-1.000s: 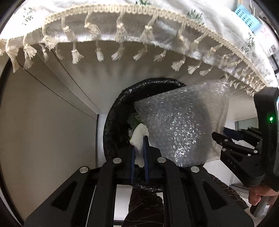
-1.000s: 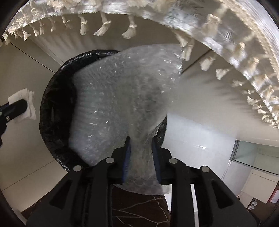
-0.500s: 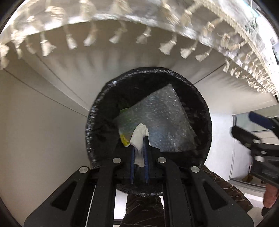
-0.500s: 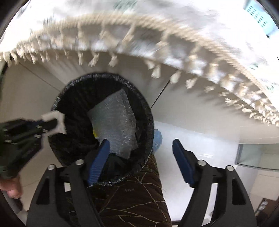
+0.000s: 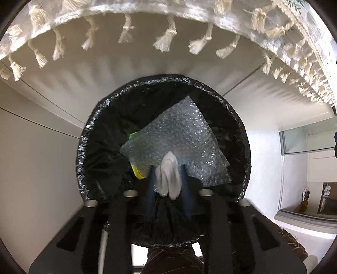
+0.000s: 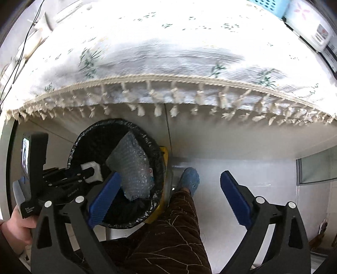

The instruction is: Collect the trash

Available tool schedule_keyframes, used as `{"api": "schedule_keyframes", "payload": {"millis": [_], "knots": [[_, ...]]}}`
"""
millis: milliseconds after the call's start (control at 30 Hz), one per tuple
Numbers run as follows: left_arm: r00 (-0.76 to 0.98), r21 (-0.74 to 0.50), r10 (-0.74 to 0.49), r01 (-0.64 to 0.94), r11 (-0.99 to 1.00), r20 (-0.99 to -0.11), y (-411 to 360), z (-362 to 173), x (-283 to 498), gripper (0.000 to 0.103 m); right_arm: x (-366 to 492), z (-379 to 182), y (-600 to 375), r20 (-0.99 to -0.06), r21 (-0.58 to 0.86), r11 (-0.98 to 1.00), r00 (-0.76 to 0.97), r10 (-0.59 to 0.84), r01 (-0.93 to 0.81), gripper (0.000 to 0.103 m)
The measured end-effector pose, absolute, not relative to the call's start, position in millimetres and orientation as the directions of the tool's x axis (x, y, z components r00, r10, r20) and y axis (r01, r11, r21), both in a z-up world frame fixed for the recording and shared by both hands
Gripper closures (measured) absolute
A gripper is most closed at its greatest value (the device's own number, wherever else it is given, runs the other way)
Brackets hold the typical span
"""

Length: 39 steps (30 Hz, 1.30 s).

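Observation:
A round bin with a black liner (image 5: 88,147) stands on the floor under the table edge. A sheet of bubble wrap (image 5: 185,137) lies inside it, over a yellow-green packet (image 5: 138,171). My left gripper (image 5: 167,166) points down into the bin and its jaws are opening. A crumpled white tissue (image 5: 168,179) hangs loose between its blue pads. The right wrist view shows the bin (image 6: 155,151), the bubble wrap (image 6: 132,166), the tissue (image 6: 94,171) and the left gripper (image 6: 92,170). My right gripper (image 6: 170,176) is higher up, beside the bin, with its jaws opening wide and nothing between them.
A white tablecloth with tassels (image 6: 168,52) overhangs the bin. The person's leg in brown patterned trousers (image 6: 168,231) and a blue slipper (image 6: 190,179) are right of the bin. A hand (image 6: 16,221) holds the left gripper. A blue basket (image 6: 271,6) sits on the table.
The right gripper let go of the bubble wrap, which dropped into the bin, then opened wide and rose. The left gripper moved over the bin and its pads parted from the tissue.

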State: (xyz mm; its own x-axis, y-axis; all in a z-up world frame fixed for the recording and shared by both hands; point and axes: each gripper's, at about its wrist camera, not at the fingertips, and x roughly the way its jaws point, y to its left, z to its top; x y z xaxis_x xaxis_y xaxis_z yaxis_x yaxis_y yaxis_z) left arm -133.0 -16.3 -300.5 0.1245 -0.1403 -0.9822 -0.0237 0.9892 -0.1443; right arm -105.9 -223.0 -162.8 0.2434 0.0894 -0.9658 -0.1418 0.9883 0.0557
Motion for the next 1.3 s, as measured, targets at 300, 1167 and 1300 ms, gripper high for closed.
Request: {"api": "schedule_keyframes", "payload": {"millis": [300,1167,1300], "knots": [[0.225,-0.113,-0.095,-0.070,0.991,-0.970,0.4,-247.6,-130.8,0.008,-94.2,-144.2,-238.9,-0.955,0.065,0.992,0.282,0.093,-0.110,0.009],[0.450,-0.078,-0.031,-0.086,0.993,-0.892,10.9,-3.3,-121.9,0.006,-90.9,35.3,-268.2,-0.879,0.064,0.996,0.469,0.087,-0.065,0.008],[0.440,-0.068,-0.026,-0.079,0.995,-0.897,8.2,-5.3,-119.3,0.006,-88.7,37.1,-269.3,-0.877,0.058,0.996,0.473,0.081,-0.064,0.008]]}}
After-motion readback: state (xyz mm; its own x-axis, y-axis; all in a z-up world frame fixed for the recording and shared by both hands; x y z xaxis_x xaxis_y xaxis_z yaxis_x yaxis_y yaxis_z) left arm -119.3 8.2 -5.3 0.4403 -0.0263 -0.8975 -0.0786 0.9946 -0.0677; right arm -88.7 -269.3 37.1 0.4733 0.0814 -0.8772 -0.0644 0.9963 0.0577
